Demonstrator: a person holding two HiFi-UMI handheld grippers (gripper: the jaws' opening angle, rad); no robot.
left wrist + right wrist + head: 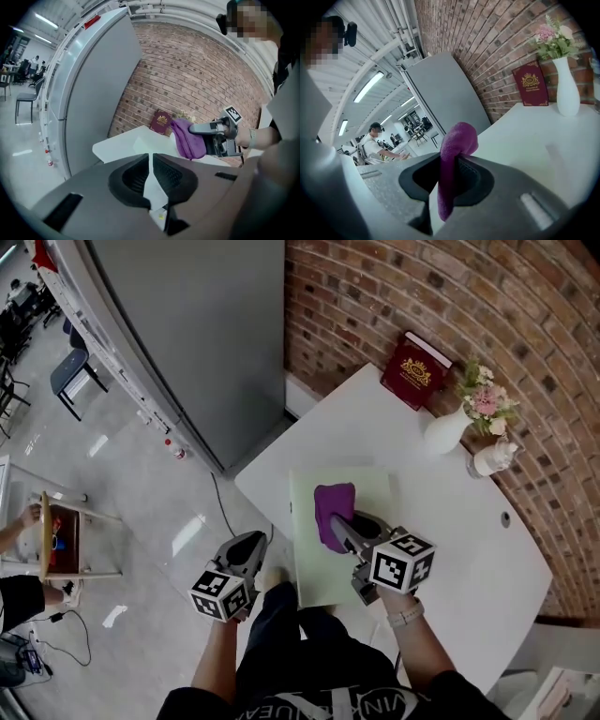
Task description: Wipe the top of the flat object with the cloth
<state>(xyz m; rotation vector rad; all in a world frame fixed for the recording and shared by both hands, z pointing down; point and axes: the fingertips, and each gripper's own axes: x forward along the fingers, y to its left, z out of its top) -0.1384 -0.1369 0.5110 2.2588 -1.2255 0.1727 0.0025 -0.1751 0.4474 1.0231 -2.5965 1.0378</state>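
Right gripper (343, 524): jaws closed on the purple cloth (332, 510); a bunched fold is pinched between them, one end bulging past the tips, the other trailing back inside.

Cloth sits at frame centre, over the upper part of the pale green board (323, 573), which lies flat on the white worktop (469, 549); whether the cloth touches the board I cannot tell.

Left gripper (249, 545): jaws together, nothing held; it hangs at lower left of centre, off the worktop's edge, apart from the board.

Handling, judged: cloth is soft, light and limp; it drapes and would fold under a push; best pinched at a fold near one end, so the loose bulk lies flat under the jaws for wiping.

Board looks thin, stiff and light; it may slide on the smooth worktop unless an edge is pinned.
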